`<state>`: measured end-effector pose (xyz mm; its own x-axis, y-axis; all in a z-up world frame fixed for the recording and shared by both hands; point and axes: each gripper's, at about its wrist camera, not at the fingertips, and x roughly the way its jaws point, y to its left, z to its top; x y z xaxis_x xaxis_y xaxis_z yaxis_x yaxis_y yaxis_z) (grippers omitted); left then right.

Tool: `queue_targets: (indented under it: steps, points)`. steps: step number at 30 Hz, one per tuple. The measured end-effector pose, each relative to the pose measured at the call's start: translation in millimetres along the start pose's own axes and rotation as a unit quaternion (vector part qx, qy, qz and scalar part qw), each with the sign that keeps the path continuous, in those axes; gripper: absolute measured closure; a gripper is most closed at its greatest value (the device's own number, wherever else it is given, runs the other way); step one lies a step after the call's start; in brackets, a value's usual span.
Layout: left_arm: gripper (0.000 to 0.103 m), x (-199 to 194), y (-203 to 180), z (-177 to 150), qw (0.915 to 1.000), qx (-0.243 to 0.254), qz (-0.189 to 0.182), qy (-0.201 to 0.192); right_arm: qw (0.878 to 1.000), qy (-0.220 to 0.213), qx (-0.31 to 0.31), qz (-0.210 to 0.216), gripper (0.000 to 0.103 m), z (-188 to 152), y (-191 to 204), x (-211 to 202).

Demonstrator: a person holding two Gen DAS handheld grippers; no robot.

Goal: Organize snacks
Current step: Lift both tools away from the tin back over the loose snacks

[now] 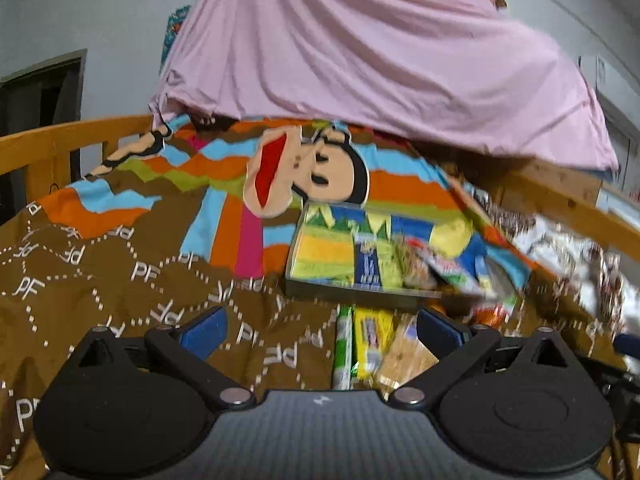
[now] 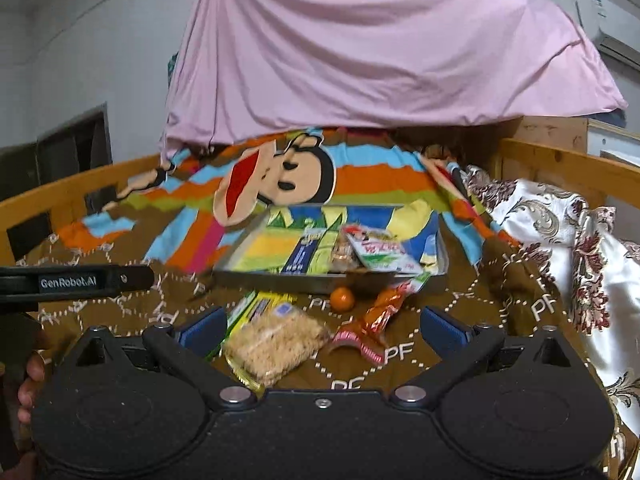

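Both grippers hover low over a bed covered with a brown blanket point(image 2: 460, 344) that has a cartoon monkey print. The right gripper point(image 2: 320, 326) has its blue-padded fingers spread wide and holds nothing; between them lies a clear packet of rice-crisp bar point(image 2: 276, 340), and beside it an orange-red wrapper point(image 2: 376, 320). A small orange fruit point(image 2: 342, 299) sits just in front of a shallow metal tray point(image 2: 280, 278). Inside the tray are several snack packets — one white with red print point(image 2: 380, 254), the others blurred. The left gripper point(image 1: 320, 330) is also open wide and empty, above a yellow packet point(image 1: 372, 344) and a green stick packet point(image 1: 344, 348). A pink sheet point(image 2: 380, 52) hangs behind.
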<state>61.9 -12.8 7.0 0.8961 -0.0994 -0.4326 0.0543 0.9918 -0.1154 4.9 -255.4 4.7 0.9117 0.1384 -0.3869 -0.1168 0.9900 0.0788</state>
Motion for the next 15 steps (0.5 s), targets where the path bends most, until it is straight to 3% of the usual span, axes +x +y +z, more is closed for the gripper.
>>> queue_targets:
  steps: [15]
  points:
    - [0.0,30.5,18.2,-10.1,0.9982,0.014,0.009,0.057,0.997,0.076,0.002,0.026,0.001,-8.4,10.9,38.8]
